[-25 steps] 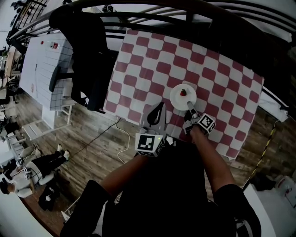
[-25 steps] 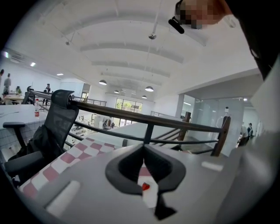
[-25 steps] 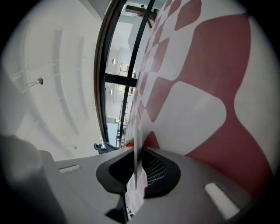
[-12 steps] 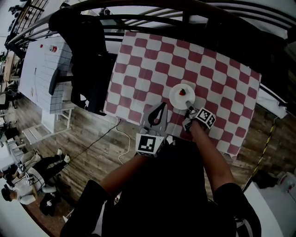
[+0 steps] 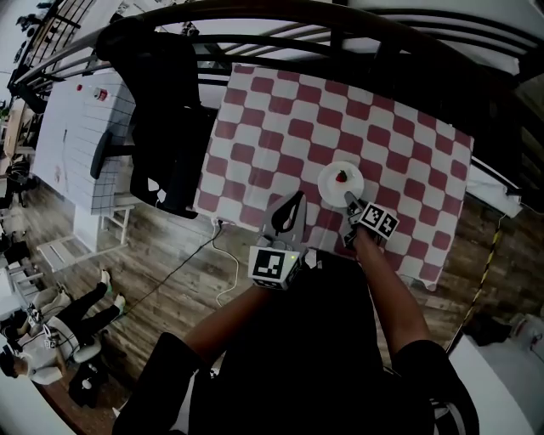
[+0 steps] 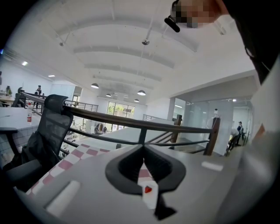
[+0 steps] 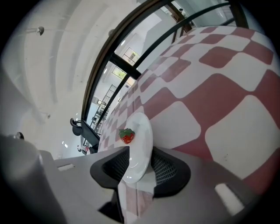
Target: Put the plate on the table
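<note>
On the red-and-white checked tablecloth (image 5: 280, 127), near the edge closest to us, we see the white plate (image 5: 340, 183) lying flat with a single strawberry (image 5: 342, 177) on it. Its near rim sits between the jaws of the right gripper (image 5: 348, 200), which reaches in from below the plate in the head view. In the right gripper view the plate (image 7: 139, 148) stands in the gap of the right gripper (image 7: 141, 149), and those jaws have just been opening: they now stand apart on either side of the rim, no longer clamped on it, with the strawberry (image 7: 127, 135) just beyond them. The left gripper (image 5: 293, 197) hovers just left of the plate at the table's edge. In its own view we find the left gripper (image 6: 142, 148) with its tips brought together on nothing, the plate (image 6: 149, 194) showing through the slit behind them. Farther out, a black office chair (image 5: 157, 110) stands at the table's left, a dark railing (image 5: 340, 17) curves behind it, and a white cable (image 5: 225, 255) trails over the wooden floor (image 5: 170, 255).
</note>
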{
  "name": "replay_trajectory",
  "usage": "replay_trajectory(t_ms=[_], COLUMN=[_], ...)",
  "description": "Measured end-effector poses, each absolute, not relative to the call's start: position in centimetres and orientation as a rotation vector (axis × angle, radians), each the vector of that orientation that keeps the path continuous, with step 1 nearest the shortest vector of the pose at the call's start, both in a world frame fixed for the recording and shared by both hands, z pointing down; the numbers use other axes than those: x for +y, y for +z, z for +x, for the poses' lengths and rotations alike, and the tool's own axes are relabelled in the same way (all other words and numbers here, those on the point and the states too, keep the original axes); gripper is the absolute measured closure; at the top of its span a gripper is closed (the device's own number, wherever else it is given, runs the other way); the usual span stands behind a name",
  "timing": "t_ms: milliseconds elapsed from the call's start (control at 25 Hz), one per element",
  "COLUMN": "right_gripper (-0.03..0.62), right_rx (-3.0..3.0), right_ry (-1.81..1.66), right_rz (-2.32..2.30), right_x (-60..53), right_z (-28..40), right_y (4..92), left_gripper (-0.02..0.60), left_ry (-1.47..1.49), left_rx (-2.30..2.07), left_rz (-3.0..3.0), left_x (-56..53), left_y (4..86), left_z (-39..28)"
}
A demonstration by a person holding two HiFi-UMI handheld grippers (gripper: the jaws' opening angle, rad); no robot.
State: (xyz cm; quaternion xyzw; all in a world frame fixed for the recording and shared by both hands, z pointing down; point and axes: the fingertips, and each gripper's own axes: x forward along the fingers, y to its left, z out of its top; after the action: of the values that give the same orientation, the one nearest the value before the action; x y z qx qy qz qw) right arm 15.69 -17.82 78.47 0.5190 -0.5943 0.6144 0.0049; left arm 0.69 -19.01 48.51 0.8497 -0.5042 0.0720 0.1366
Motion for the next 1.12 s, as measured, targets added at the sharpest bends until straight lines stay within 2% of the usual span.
replay_trajectory(t_ms=[200, 400, 680, 840, 1000, 1120], right_gripper=[0.391, 0.387, 0.388, 0.441, 0.460, 0.534], right_rx=[-1.851, -1.860, -2.011, -2.104, -2.165, -2.189], right_ry=[1.776, 1.692, 1.722, 1.634, 1.514, 1.494], right_rz=[1.654, 1.714, 1.740, 1.777, 1.809, 1.852], right_x=[-17.4, -17.1, -16.7, -16.0, -14.9, -14.0], right_z=[16.9, 17.9, 15.1, 13.4, 12.1, 11.6], right_y=[77.6, 75.6, 68.6, 63.7, 59.5, 57.4], left_gripper=[0.572, 0.572, 0.572, 0.572, 0.572, 0.572], left_ry=[0.184, 0.174, 0.125, 0.112, 0.105, 0.071], left_rx=[-1.450, -1.463, -1.431, -1.372, -1.317, -1.302], left_rz=[2.475, 2.462, 2.471, 2.467, 2.469, 2.491], left_x=[-18.3, -18.2, -18.3, -17.4, -16.3, -15.5], left_y=[47.9, 47.6, 47.3, 47.5, 47.8, 47.3], left_z=[0.6, -0.4, -0.5, -0.4, -0.3, -0.4])
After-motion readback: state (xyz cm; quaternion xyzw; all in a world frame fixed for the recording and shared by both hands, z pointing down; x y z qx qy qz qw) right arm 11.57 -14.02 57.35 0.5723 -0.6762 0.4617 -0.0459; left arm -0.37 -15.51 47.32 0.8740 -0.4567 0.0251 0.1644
